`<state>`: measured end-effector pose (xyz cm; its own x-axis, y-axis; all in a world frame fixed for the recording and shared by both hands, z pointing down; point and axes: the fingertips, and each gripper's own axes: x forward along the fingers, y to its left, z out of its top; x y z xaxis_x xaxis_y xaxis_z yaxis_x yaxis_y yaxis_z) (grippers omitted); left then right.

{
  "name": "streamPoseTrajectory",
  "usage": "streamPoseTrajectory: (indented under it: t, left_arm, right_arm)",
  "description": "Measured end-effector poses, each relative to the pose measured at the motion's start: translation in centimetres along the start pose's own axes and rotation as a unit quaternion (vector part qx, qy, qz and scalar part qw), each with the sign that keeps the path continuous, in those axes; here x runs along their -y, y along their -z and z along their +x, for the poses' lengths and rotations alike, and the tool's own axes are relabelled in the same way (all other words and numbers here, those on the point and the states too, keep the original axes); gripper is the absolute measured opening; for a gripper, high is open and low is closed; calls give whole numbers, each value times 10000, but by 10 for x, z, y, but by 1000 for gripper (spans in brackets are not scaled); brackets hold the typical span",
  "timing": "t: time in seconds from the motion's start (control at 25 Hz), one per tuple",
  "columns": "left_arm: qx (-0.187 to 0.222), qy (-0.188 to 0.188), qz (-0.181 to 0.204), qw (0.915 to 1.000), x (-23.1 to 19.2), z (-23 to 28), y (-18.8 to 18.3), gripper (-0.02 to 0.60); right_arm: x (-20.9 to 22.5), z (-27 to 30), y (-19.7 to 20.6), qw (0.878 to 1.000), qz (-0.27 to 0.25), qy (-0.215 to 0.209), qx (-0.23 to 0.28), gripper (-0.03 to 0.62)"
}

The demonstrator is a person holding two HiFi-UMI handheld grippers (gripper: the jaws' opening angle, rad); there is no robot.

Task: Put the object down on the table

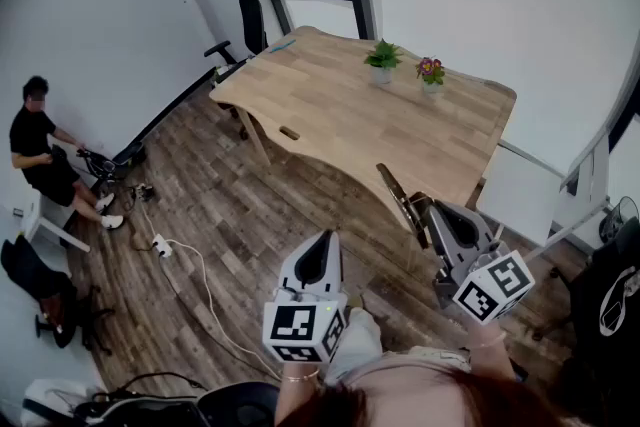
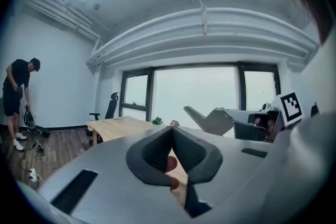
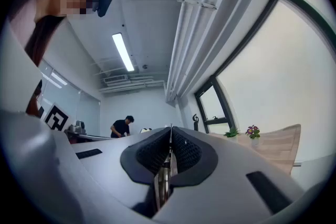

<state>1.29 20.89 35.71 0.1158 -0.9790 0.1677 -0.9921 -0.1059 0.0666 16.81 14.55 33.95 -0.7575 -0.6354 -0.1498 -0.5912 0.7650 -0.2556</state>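
Observation:
My right gripper (image 1: 418, 211) is shut on a thin, flat, dark object (image 1: 393, 189) that sticks out up-left, in the air just short of the wooden table's (image 1: 400, 120) near edge. In the right gripper view the gripper (image 3: 169, 129) has its pads pressed on a thin metallic strip (image 3: 164, 178) seen edge-on. My left gripper (image 1: 322, 240) hangs over the wood floor to the left, jaws closed tip to tip (image 2: 171, 128); a reddish patch shows low in the gap between its pads, and I cannot tell what it is.
On the table's far side stand a green plant (image 1: 383, 55) and a flowering pot (image 1: 430, 70); a small dark item (image 1: 290, 132) lies near its left edge. An office chair (image 1: 250, 15) stands behind it. A person (image 1: 40, 155) sits at the left wall. Cables and a power strip (image 1: 160, 246) lie on the floor.

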Motion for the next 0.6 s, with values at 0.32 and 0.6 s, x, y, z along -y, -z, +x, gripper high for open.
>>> streamPoseTrajectory:
  t: [0.32, 0.6]
  left_arm:
    - [-56, 28, 55, 10000, 15, 1, 0, 2]
    - [-110, 89, 54, 9999, 4, 18, -3, 2]
  right_arm:
    - [13, -6, -6, 9995, 253, 68, 158, 6]
    - [23, 13, -7, 9989, 368, 128, 245, 8]
